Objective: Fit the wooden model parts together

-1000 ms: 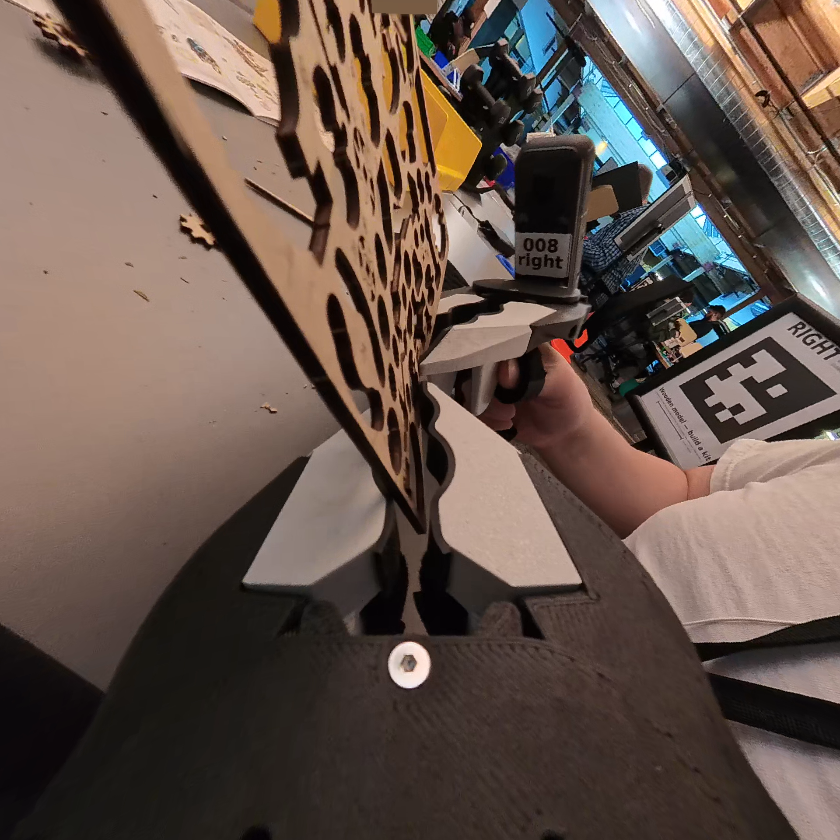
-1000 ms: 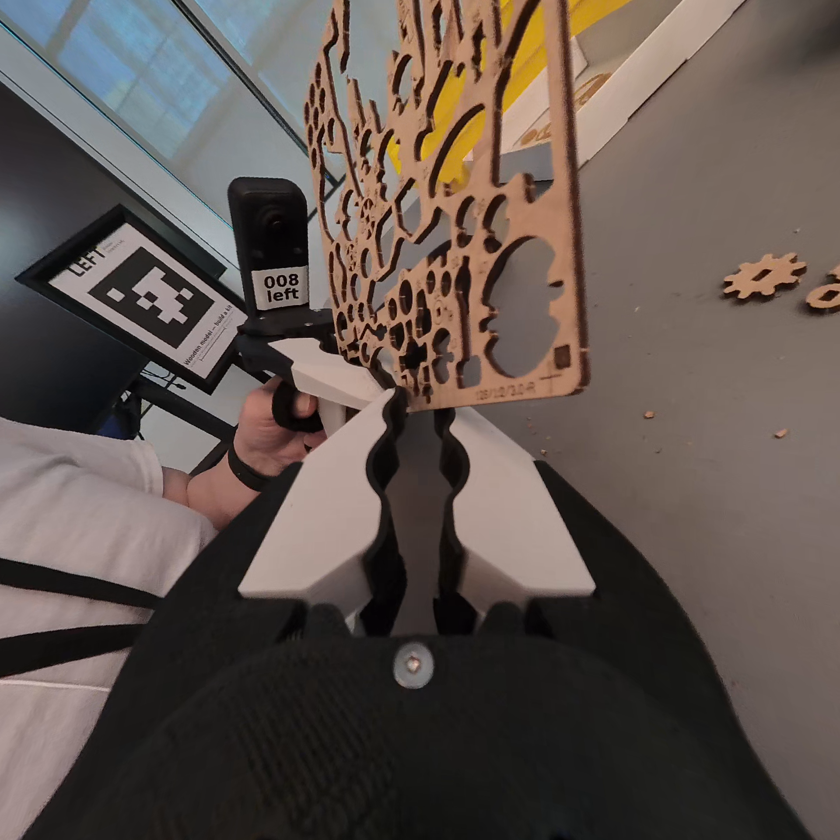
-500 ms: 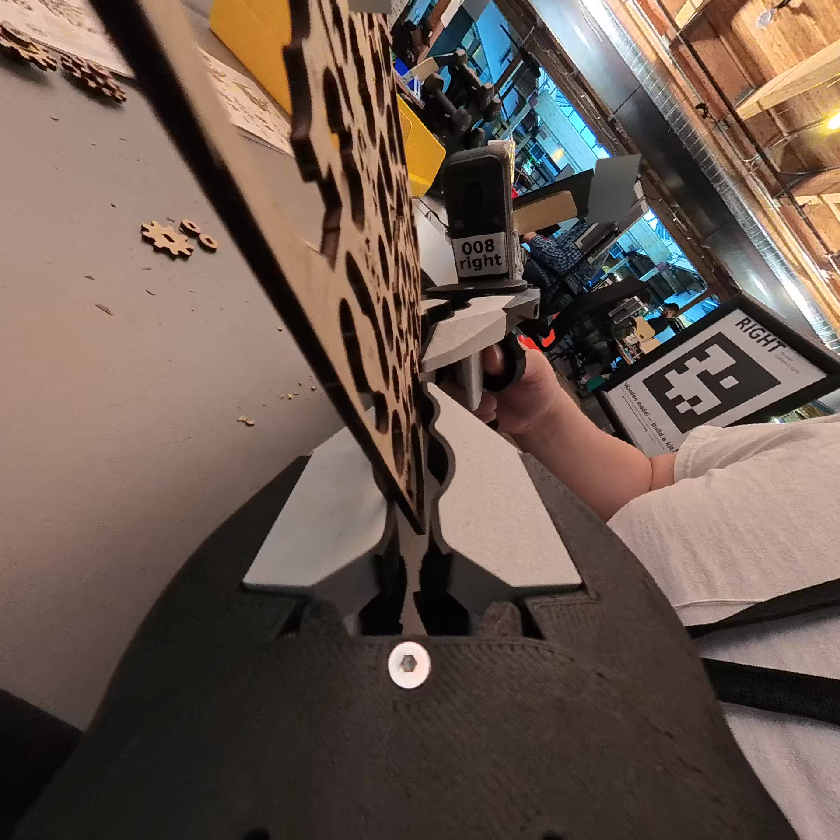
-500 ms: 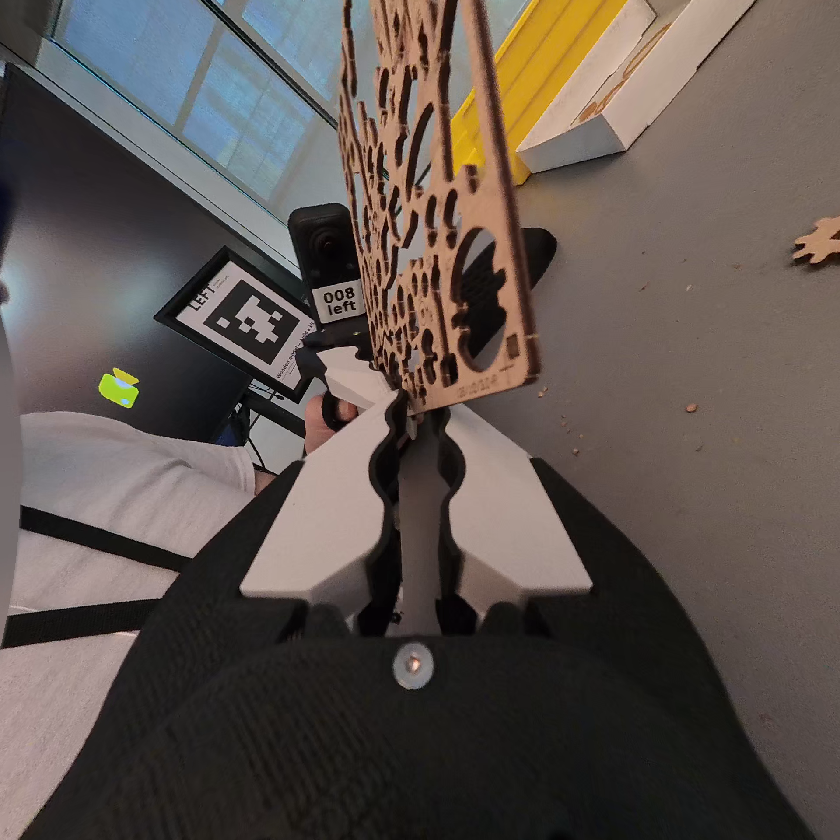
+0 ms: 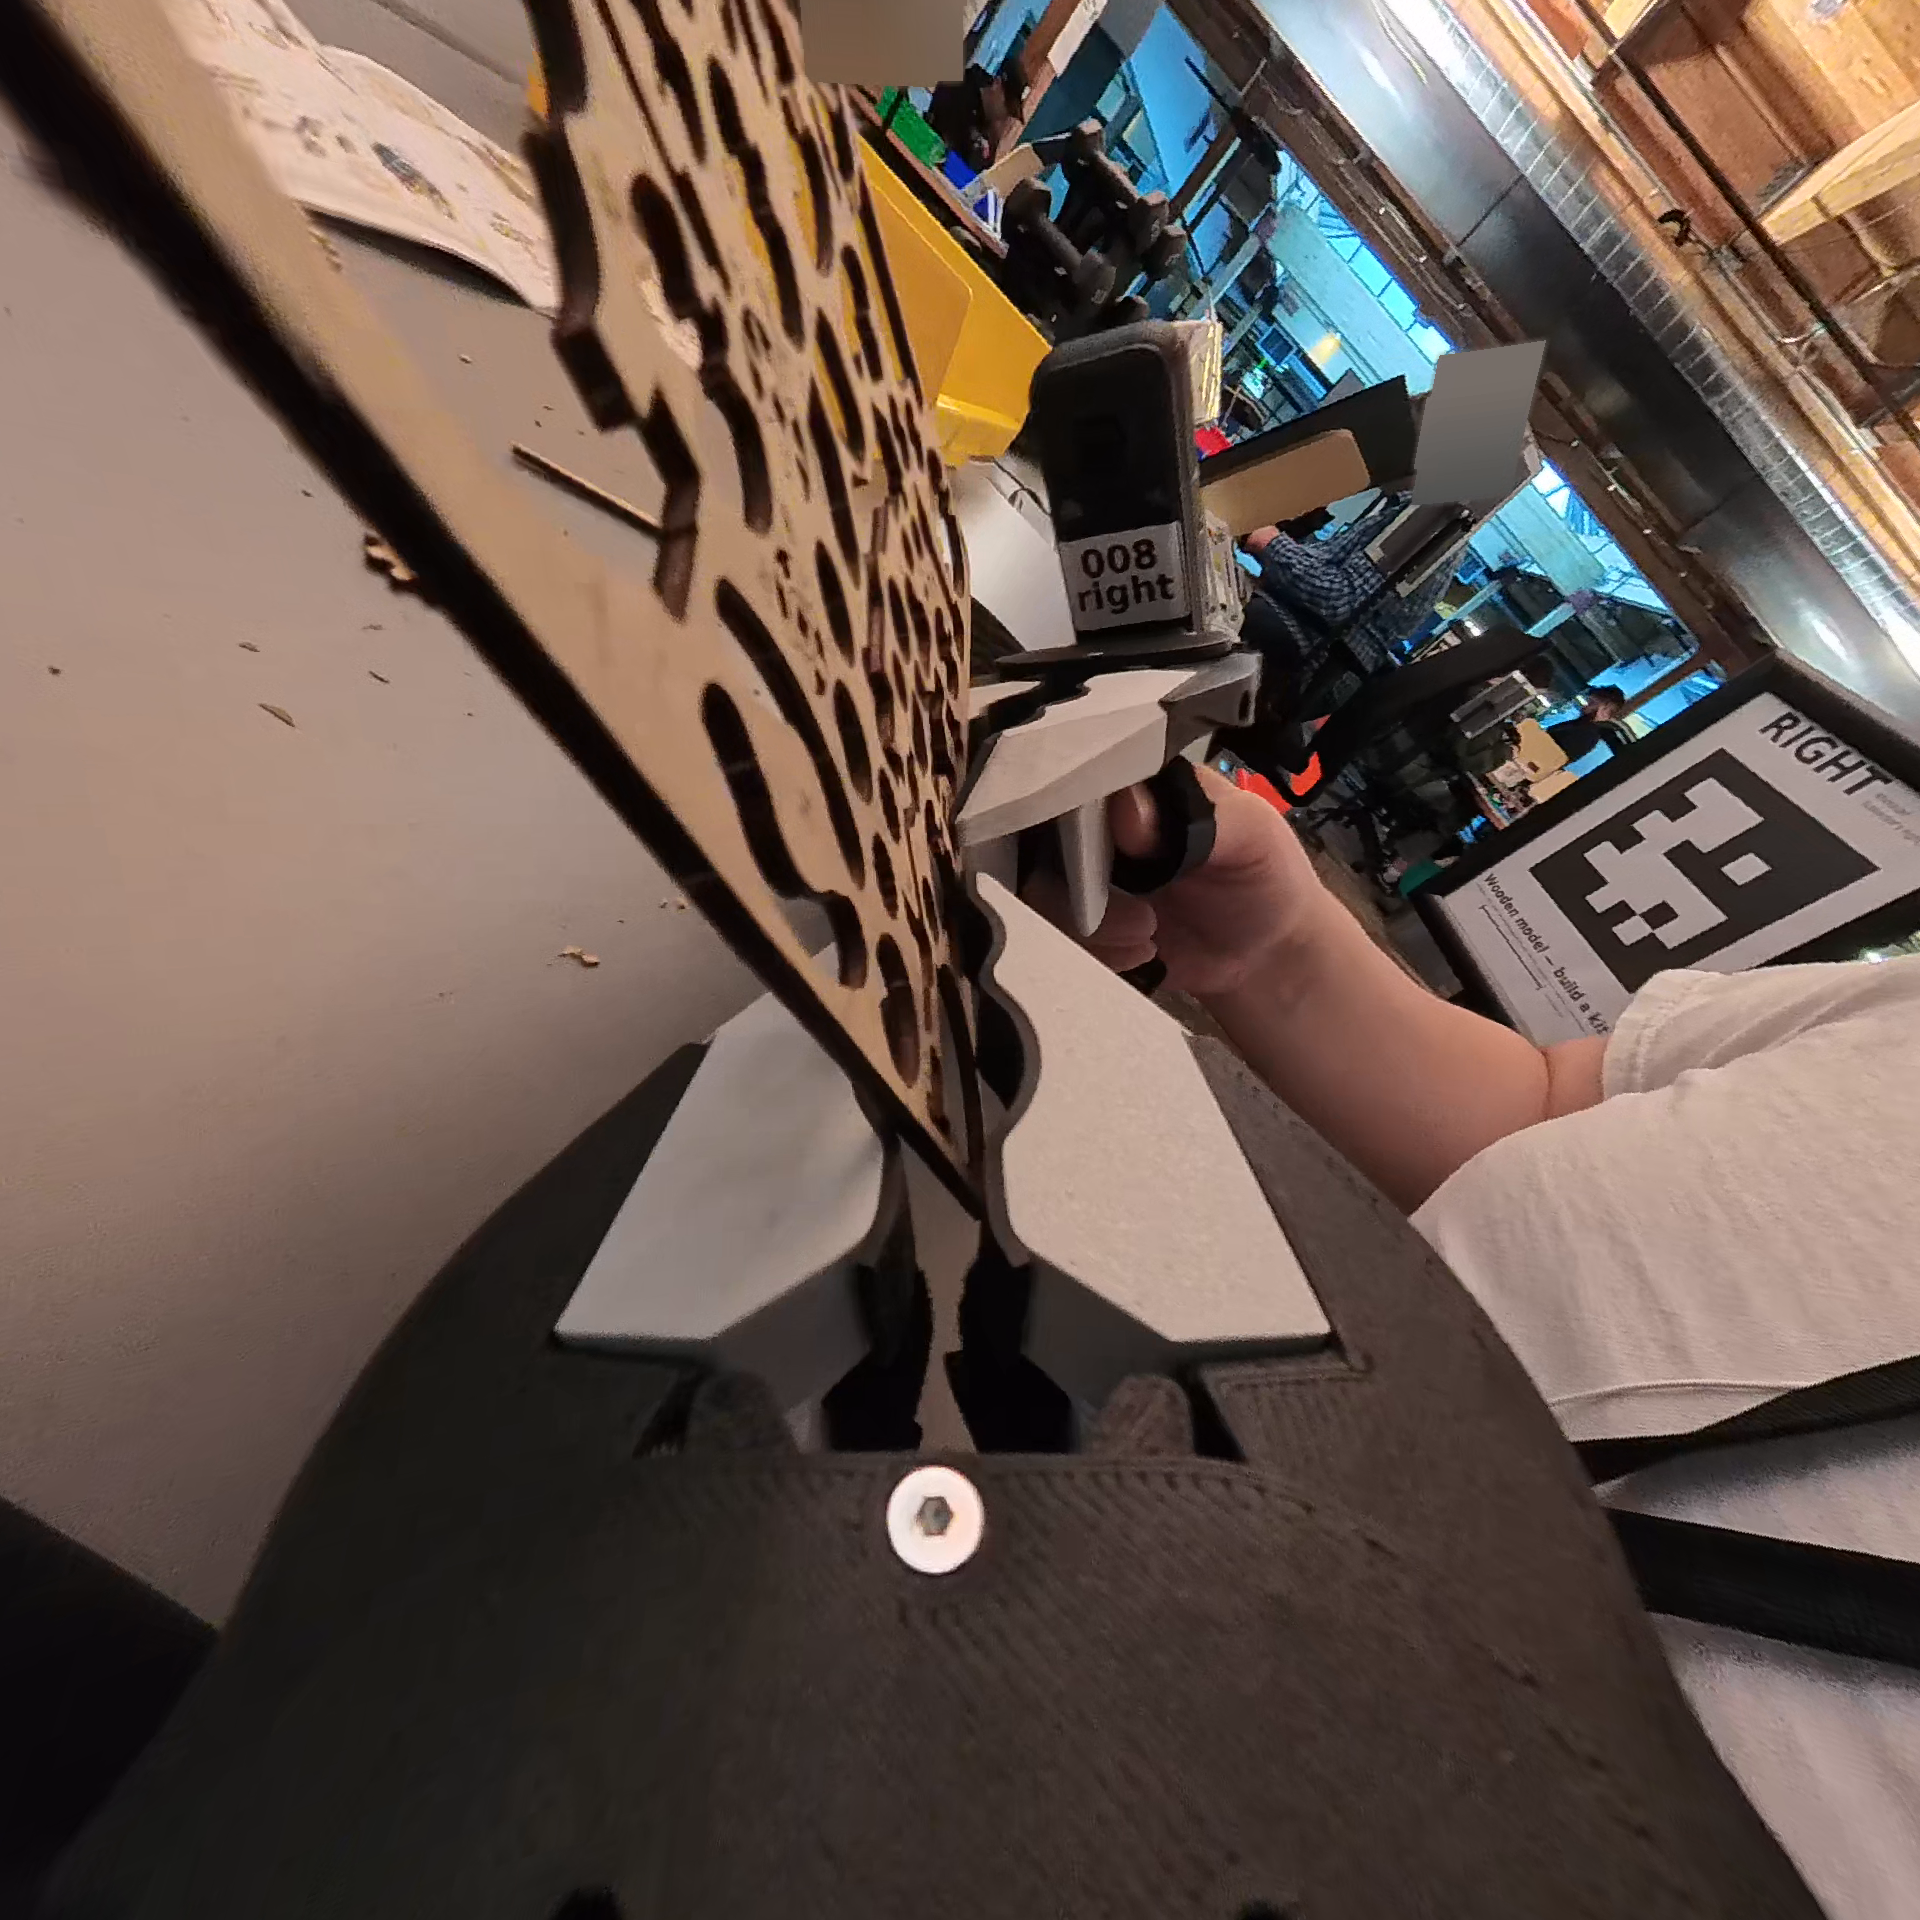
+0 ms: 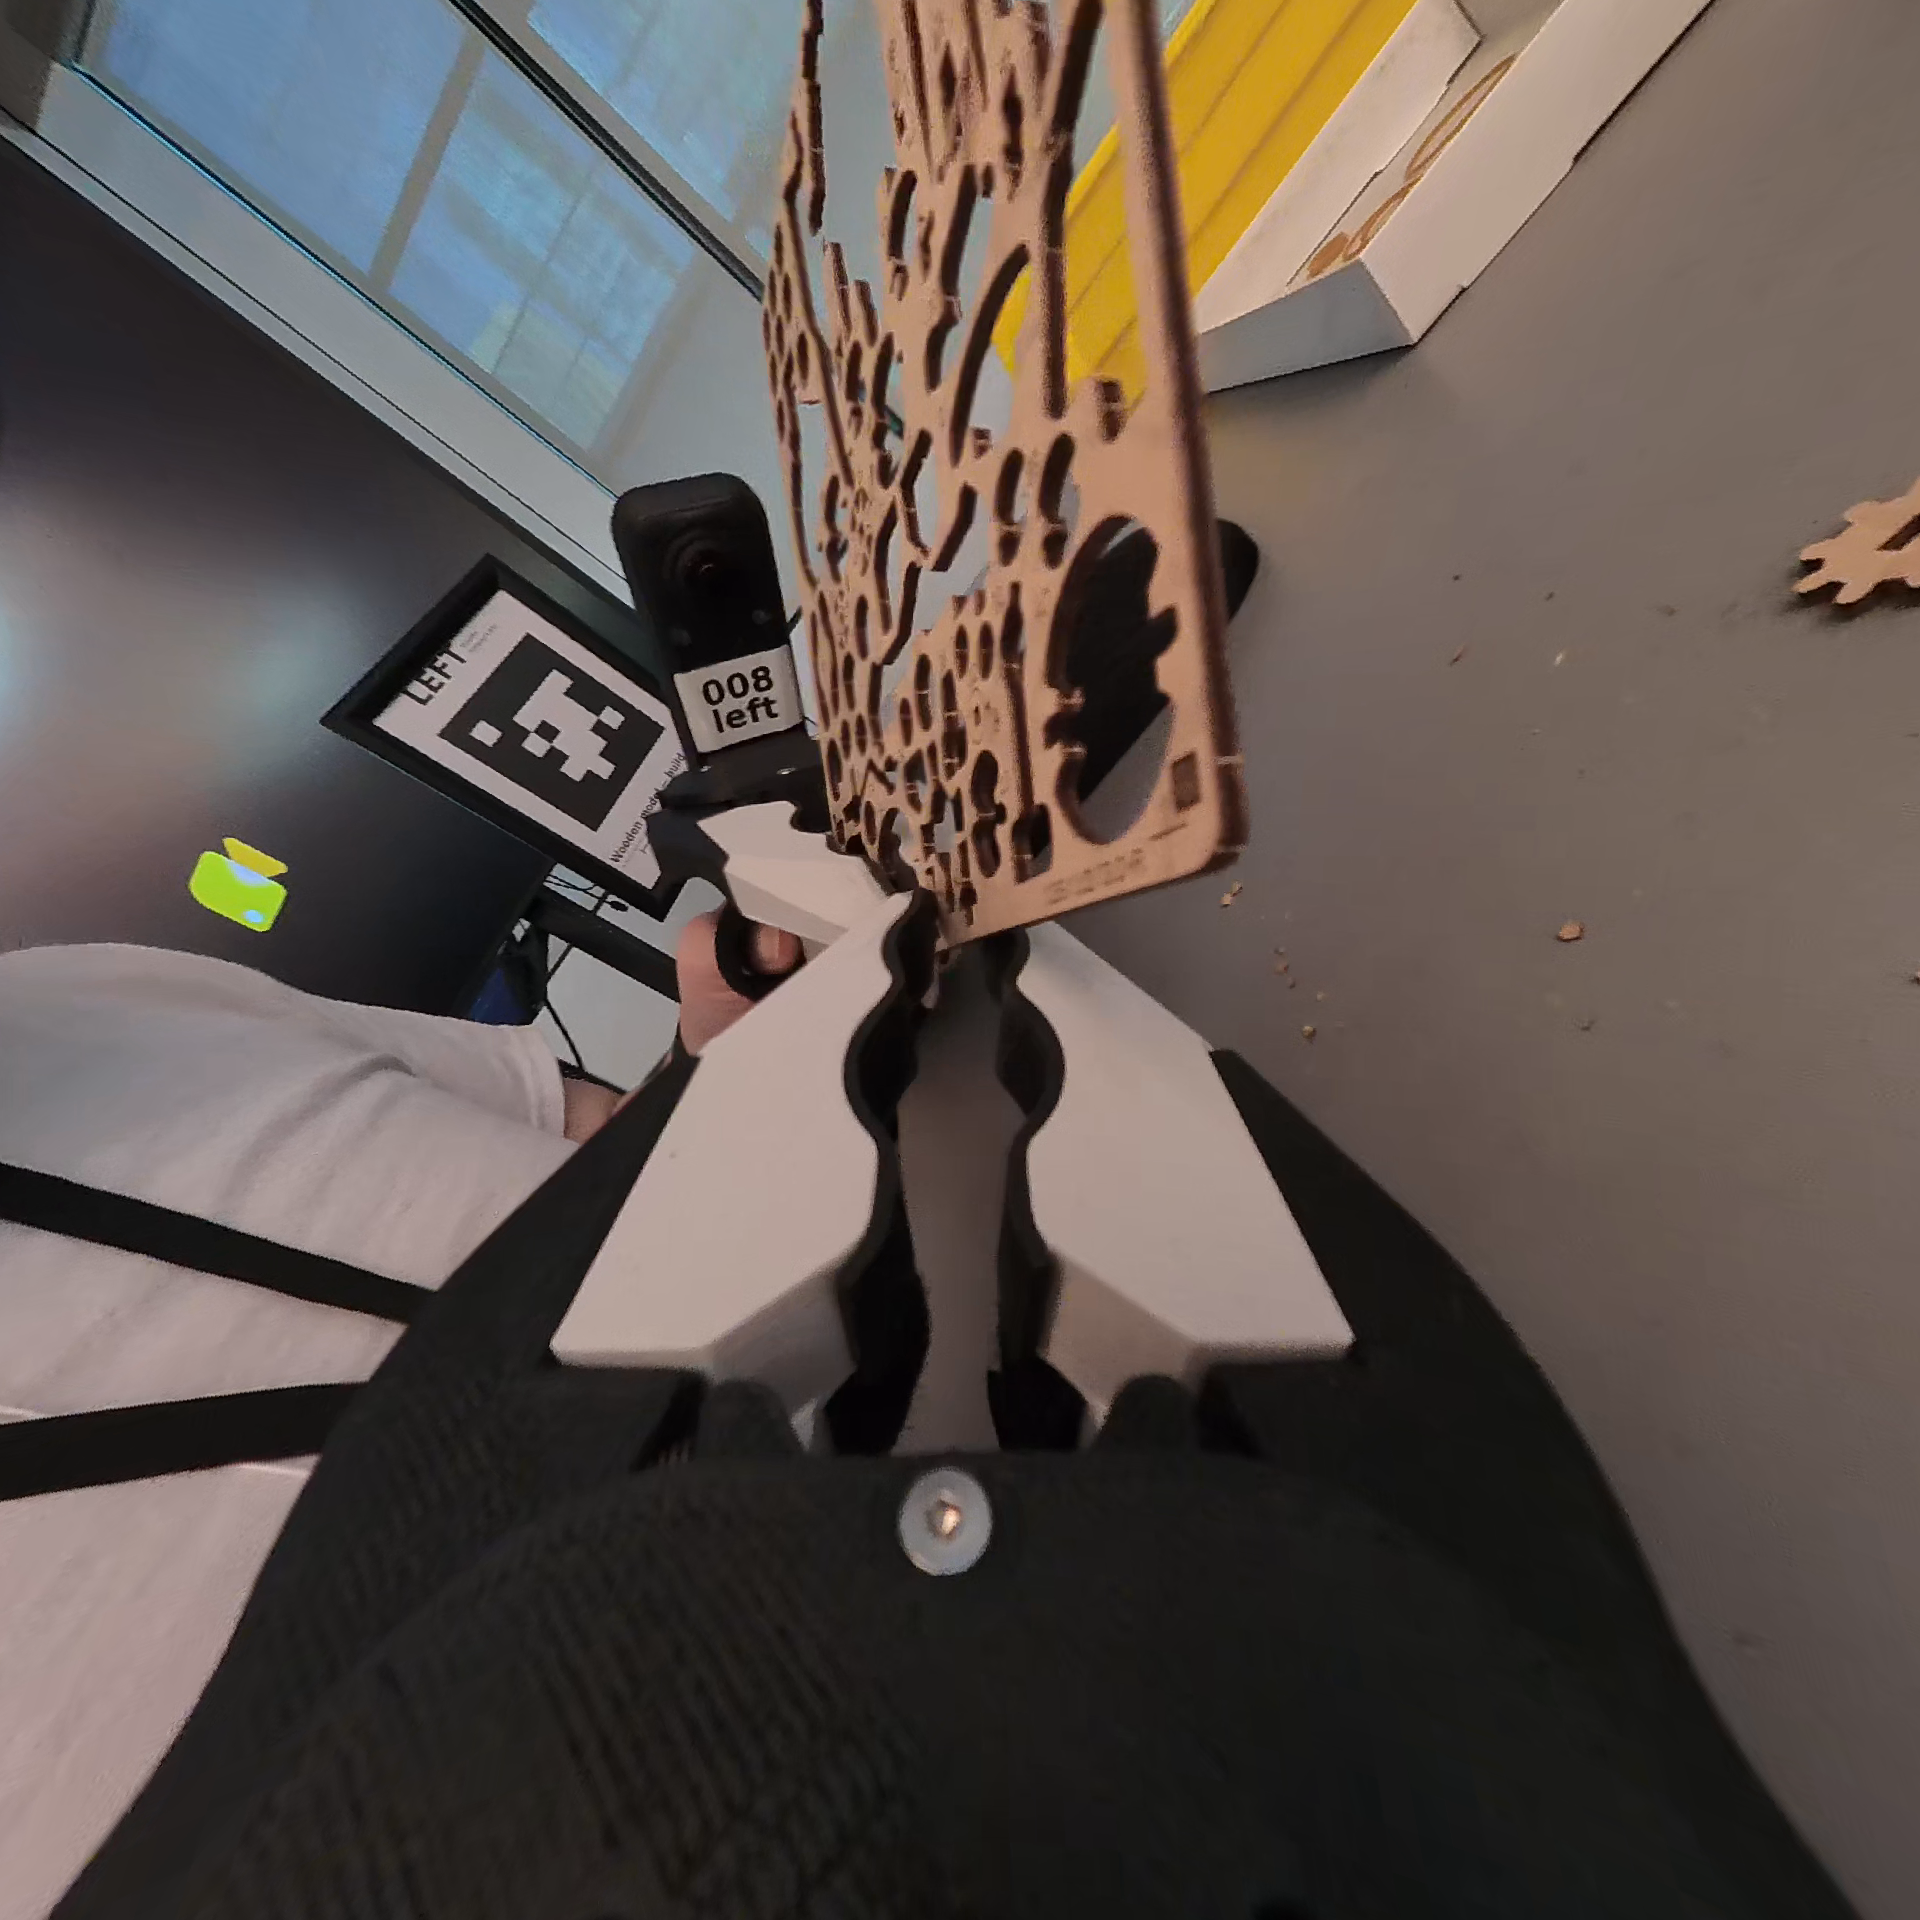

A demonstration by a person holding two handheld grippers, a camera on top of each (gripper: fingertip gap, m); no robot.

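A laser-cut wooden parts sheet [image 5: 499, 488] with many empty cut-outs is held upright above the grey table [image 5: 260, 987]. My left gripper [image 5: 935, 997] is shut on one lower corner of it. The sheet hides most of the left finger. In the right wrist view the sheet [image 6: 1195, 520] rises from my right gripper [image 6: 961, 935], whose fingertips pinch its bottom edge. The right gripper also shows in the left wrist view [image 5: 987, 769], against the sheet's far side. The left gripper shows in the right wrist view [image 6: 821, 862], behind the sheet.
A loose wooden gear piece [image 6: 1860, 561] and wood crumbs lie on the table. A yellow bin [image 5: 935, 312], an instruction sheet [image 5: 395, 177], a thin stick [image 5: 582, 483] and a white box [image 6: 1403, 208] stand farther back. Framed marker boards [image 5: 1704, 862] [image 6: 530, 727] stand near the person. My two grippers' fingertips are within a few centimetres of each other. The loose wooden gear piece [image 6: 1860, 561] is about 12 cm from my right fingertips.
The right gripper's fingers have narrowed onto the sheet's bottom edge. Both grippers and the sheet have tilted and swung a little. The left gripper's hold has not changed.
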